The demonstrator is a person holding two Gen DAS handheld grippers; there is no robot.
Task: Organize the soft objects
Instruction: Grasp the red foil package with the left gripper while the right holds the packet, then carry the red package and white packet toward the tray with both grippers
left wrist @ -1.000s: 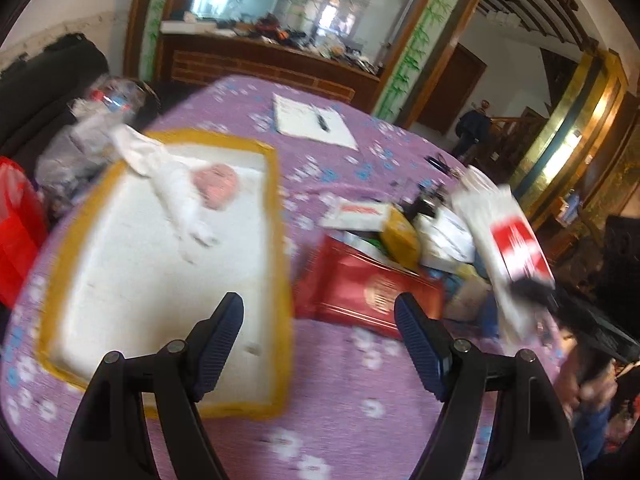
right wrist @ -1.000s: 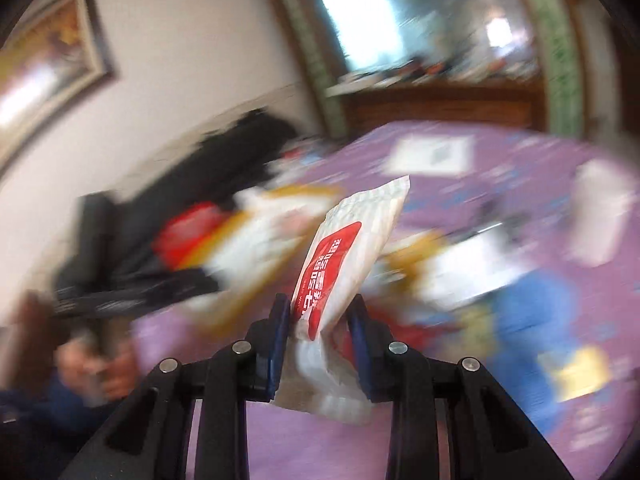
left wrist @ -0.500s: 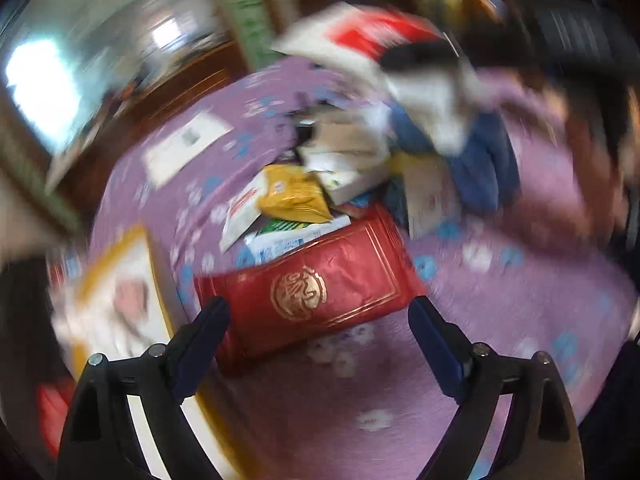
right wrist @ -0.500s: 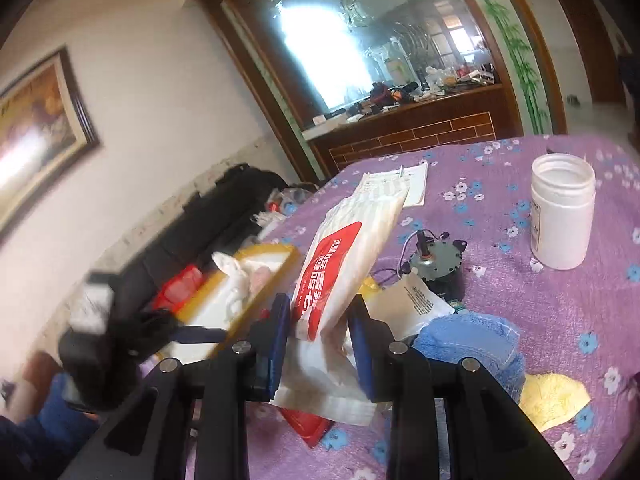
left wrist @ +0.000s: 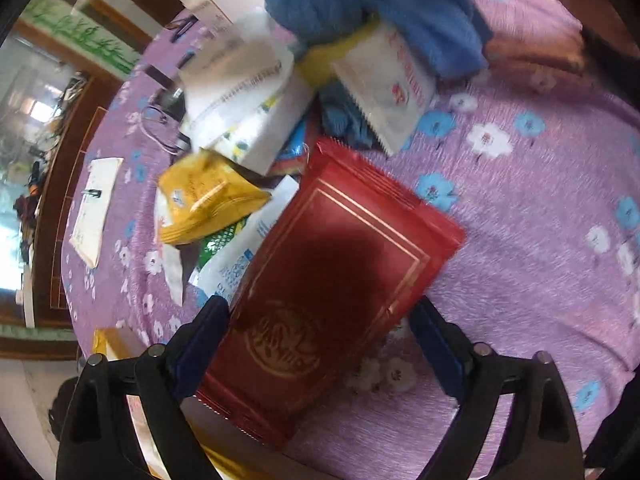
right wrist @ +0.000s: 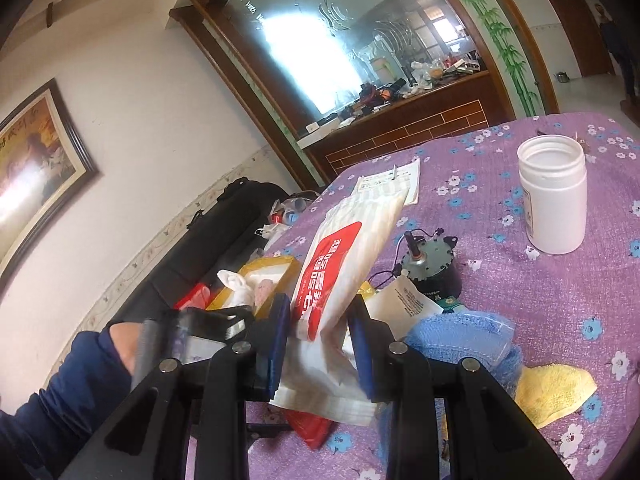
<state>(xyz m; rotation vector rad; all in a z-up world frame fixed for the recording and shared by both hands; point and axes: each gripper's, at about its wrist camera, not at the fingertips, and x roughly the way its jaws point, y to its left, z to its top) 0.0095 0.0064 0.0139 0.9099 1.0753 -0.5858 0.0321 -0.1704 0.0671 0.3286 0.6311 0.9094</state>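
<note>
Your left gripper [left wrist: 316,344] points steeply down over the flat dark-red foil packet with the gold border and emblem [left wrist: 332,292]. Its jaws are opening, spread to either side of the packet's near end; pads not pressing yet. The packet lies on the purple flowered tablecloth [left wrist: 540,240], its far end against the pile: puffy yellow foil pouch [left wrist: 208,200], white sachet with serrated edge [left wrist: 388,88], blue fluffy towel [left wrist: 380,4].

Your right gripper [right wrist: 318,344] is clamped on the white plastic pouch with the red label [right wrist: 344,264], held up off the table and leaning right. Keep that grip steady; don't let it sag into the pile while the left works.

For the grab: the packet looks flat and slick, so judge it hard to pinch across its width. Come straight down, centre the near end between the pads, and close on the short edge or a corner so the foil buckles up into the jaws rather than sliding away. Watch the left pad: it sits just beside the white-and-blue printed wrapper [left wrist: 240,256] tucked under the packet, so don't pinch both.

The yellow-rimmed white foam tray [right wrist: 272,272] with a white cloth in it lies beyond the right gripper and is likely the drop spot. Avoid the small grey motor [right wrist: 428,264] and the white plastic jar [right wrist: 554,196].
</note>
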